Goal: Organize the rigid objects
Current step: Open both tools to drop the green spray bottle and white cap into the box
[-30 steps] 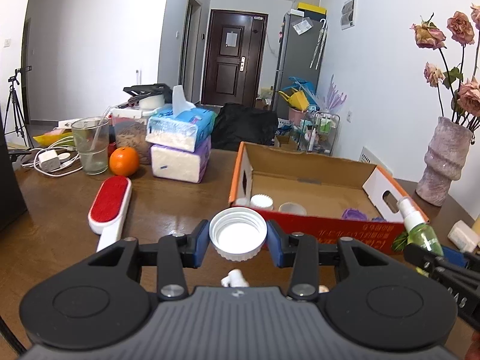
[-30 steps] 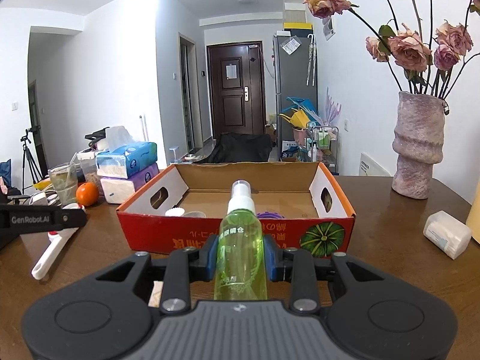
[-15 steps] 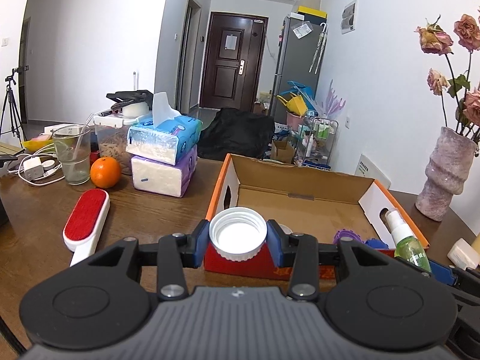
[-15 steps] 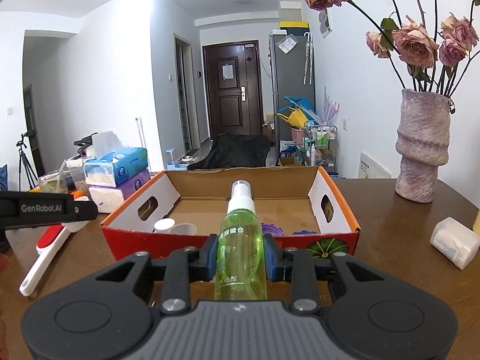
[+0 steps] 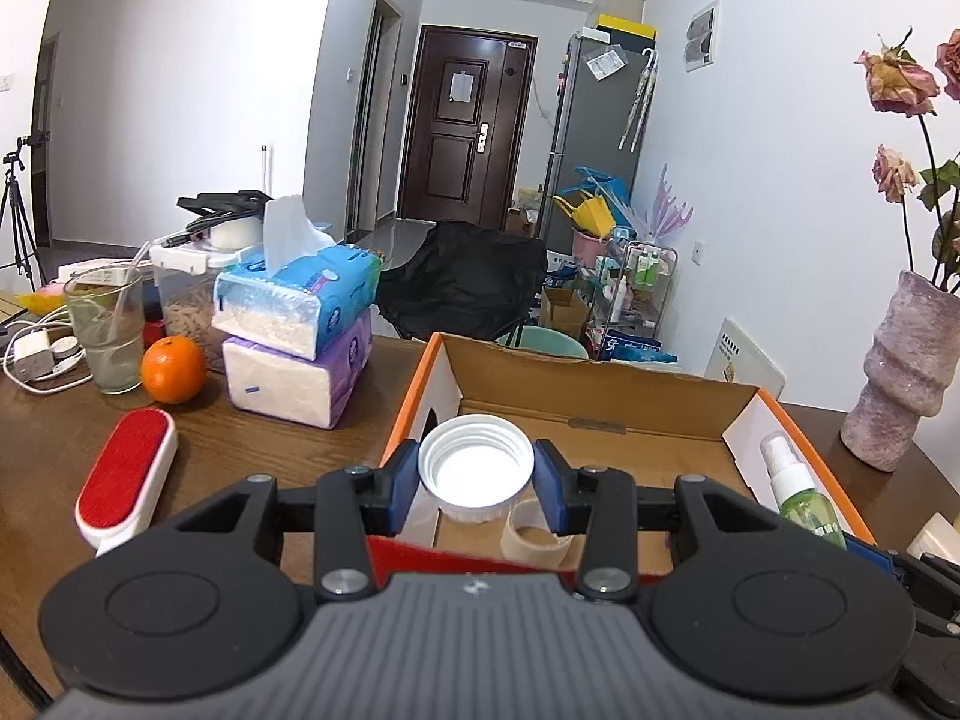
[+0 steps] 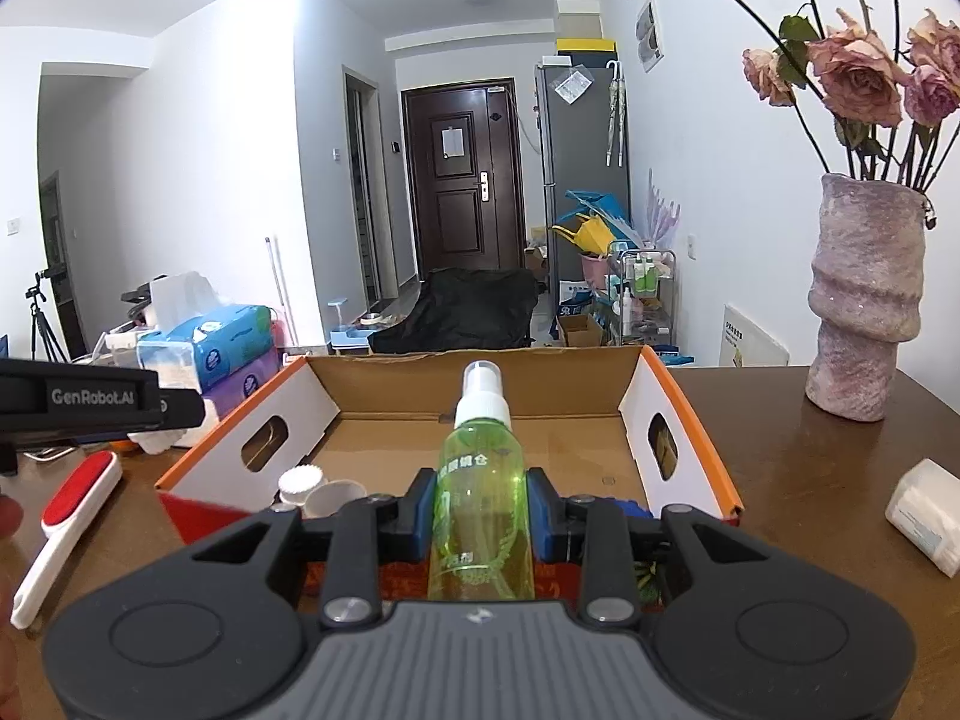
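My left gripper [image 5: 476,480] is shut on a white screw cap [image 5: 476,463] and holds it above the near left corner of the open cardboard box [image 5: 600,378]. A tape roll [image 5: 536,531] lies in the box below it. My right gripper [image 6: 483,510] is shut on a green spray bottle [image 6: 482,516] with a white nozzle, held upright over the near edge of the box [image 6: 480,378]. The bottle also shows in the left wrist view [image 5: 801,498]. A white cap [image 6: 300,483] and a tape roll [image 6: 336,498] sit in the box's left corner.
A red lint brush [image 5: 123,477] lies left of the box. Stacked tissue packs [image 5: 297,336], an orange [image 5: 173,370] and a glass [image 5: 108,330] stand at the back left. A pink vase [image 6: 864,300] with roses stands at the right. A white box [image 6: 927,513] lies near it.
Both grippers have moved forward and up toward the box. The cap is now over the box's near left corner and the bottle over its near edge. Both grips are unchanged.
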{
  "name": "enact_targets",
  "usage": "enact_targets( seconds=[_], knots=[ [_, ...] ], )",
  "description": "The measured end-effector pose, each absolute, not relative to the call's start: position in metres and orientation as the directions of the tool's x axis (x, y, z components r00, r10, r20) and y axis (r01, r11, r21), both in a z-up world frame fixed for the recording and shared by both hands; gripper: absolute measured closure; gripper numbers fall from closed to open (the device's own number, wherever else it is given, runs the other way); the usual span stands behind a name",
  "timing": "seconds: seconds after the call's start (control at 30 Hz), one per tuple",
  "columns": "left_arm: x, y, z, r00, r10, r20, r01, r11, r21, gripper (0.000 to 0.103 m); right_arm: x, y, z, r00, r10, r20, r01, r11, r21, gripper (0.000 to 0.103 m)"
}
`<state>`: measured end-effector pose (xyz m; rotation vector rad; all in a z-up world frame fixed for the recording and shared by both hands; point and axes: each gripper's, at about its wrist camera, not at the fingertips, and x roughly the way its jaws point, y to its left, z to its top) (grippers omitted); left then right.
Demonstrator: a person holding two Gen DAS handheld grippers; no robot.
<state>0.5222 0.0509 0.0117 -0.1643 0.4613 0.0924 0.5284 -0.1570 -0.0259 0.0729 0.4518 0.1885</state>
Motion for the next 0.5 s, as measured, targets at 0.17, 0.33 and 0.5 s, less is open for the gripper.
enact_targets(
  seconds=[0.17,0.33,0.5],
  knots=[
    [0.54,0.046,0.012,0.891,0.051,-0.451,-0.124,0.983,-0.132,0.061,0.546,-0.157,-0.027,0.881,0.199,-0.429,-0.168,0.98,0.109,0.073],
    [0.56,0.037,0.009,0.89,0.045,-0.454,-0.11,0.987,-0.119,0.061,0.562,-0.159,-0.028,0.884,0.193,-0.425,-0.164,0.981,0.106,0.073],
    [0.577,0.031,0.005,0.887,0.043,-0.46,-0.103,0.989,-0.105,0.061,0.578,-0.158,-0.028,0.886,0.192,-0.423,-0.162,0.981,0.106,0.073]
  ],
)
